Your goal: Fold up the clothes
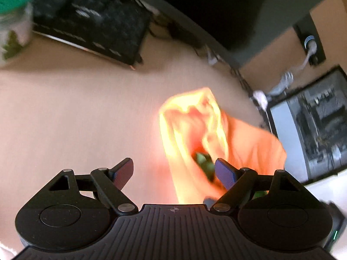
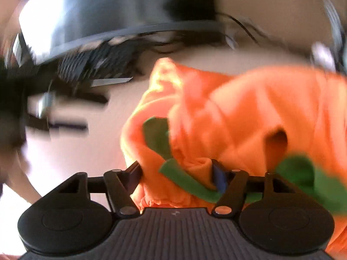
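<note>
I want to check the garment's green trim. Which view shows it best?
The right wrist view: the green trim runs large across the orange garment between the right tool's fingers. The left wrist view shows only a small blurred green patch.

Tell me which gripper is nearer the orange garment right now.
Right. The right gripper is open with the orange garment bunched between its fingers. The left gripper is also open but holds nothing; the garment lies ahead and to its right on the table.
</note>
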Demonstrator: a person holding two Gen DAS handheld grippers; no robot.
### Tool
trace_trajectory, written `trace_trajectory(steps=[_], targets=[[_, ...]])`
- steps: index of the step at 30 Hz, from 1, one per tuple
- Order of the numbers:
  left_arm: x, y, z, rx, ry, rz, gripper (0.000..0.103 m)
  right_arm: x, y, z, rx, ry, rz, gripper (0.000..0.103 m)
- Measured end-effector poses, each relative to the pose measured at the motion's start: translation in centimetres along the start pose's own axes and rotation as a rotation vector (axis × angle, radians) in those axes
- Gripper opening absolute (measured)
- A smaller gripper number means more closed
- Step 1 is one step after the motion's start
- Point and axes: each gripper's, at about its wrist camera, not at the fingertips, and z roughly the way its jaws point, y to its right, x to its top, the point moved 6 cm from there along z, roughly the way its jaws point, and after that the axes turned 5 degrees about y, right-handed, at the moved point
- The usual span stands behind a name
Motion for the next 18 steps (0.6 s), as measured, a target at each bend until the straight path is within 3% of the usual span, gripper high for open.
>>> trace_trajectory(steps=[2, 5, 8, 9, 10, 12, 18], targets=[[-0.6, 0.3, 1.1, -0.012, -0.033, 0.0, 0.086, 0.1, 1.5, -0.2, 0.051, 0.004, 0.117, 0.063], [-1.5, 0.7, 2.6, -0.031, -0.082, 0.0, 0.078, -0.1, 1.6, -0.7, 0.079, 0.006, 0.104, 0.063], [-2.3, 1.2, 4.1, -0.049, -0.129, 0.001, 0.052, -0.3, 0.3, -1.2, 0.057, 0.019, -0.045, 0.064], [-2.2, 1.8, 4.0, -0.059, -0.13, 0.009, 0.038, -0.3, -0.2, -1.4, 0.046, 0.034, -0.103, 0.065], [-2.1, 2.4, 4.0, -0.068, -0.13, 0.016, 0.028, -0.4, -0.8, -1.7, 0.036, 0.049, -0.161, 0.071], [-1.9, 3.6, 4.0, -0.086, -0.131, 0.031, 0.023, -0.5, -2.0, -2.2, 0.01, 0.086, -0.275, 0.083], [-1.2, 7.3, 3.8, -0.14, -0.133, 0.076, 0.019, -0.9, -4.0, -0.4, -0.08, 0.142, -0.524, 0.088]])
